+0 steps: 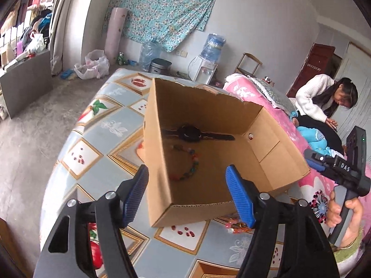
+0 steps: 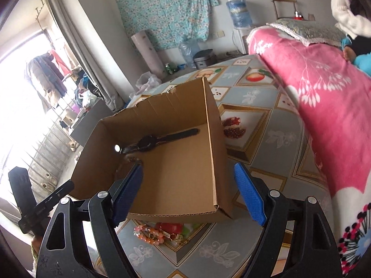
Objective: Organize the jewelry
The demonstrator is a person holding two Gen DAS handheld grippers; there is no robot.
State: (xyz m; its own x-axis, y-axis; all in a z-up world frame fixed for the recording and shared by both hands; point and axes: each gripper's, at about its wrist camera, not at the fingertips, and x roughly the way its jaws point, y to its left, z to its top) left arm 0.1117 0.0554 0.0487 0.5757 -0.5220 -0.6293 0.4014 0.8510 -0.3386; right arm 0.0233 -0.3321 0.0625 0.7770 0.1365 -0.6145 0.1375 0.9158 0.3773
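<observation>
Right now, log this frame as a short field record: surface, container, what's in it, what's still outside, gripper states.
surface: patterned tablecloth
container: open cardboard box
in box: black watch, multicoloured bead bracelet
outside box: pink bead bracelet and gold trinkets, on the cloth just in front of the box
left gripper: open, holding nothing
right gripper: open, holding nothing

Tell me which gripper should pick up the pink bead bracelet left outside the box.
Right. The pink bead bracelet lies just below the right gripper, whose jaws stand open; from the left gripper it sits off beneath one finger.
</observation>
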